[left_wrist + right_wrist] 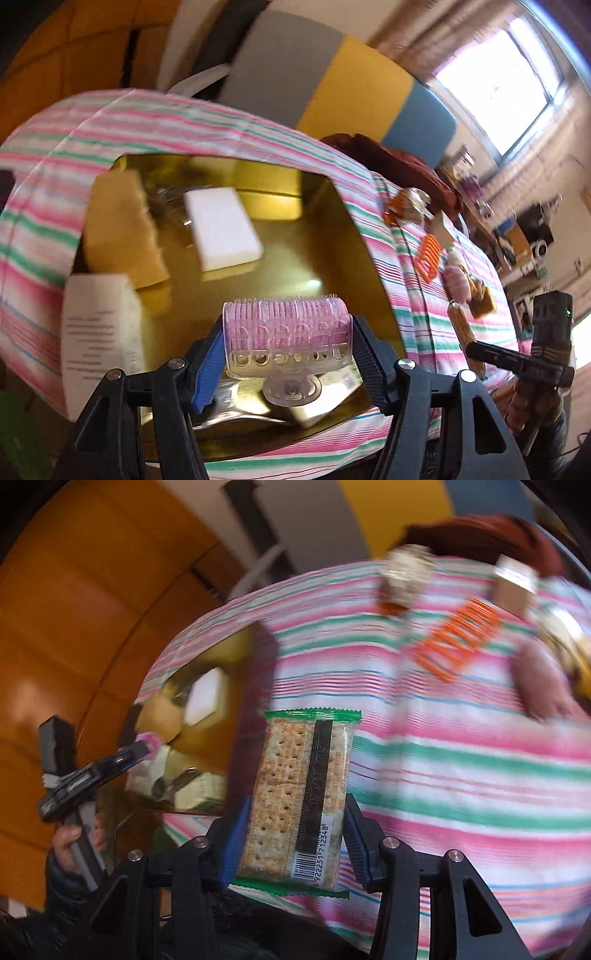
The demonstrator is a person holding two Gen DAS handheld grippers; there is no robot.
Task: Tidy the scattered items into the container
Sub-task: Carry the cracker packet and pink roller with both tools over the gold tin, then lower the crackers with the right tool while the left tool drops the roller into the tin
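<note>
Left hand-held gripper (288, 354): clamped on a pink hair roller (287, 332), held over the near edge of the gold container (354, 236). Roller looks light, hollow plastic with a bristly surface, so it should grip well; the pads take it end to end, a sound hold, though hard squeezing may crack it.

Inside the container: yellow sponge (122, 232) at its left wall, white block (221, 229) toward the back, a white printed packet (99, 332) at the near left corner.

Right hand-held gripper (295, 830): clamped on a cracker packet (303, 790) across its long sides, just right of the container, above the cloth. Crackers are brittle, wrapper slick; a light grip seems wise.

Right of the container, an orange clip (428, 258) and other small items remain scattered.

Surface: tabletop under a striped cloth (443, 775), soft, wrinkle-prone. Room: bright window (506, 85) far right of the container, clutter below it.
</note>
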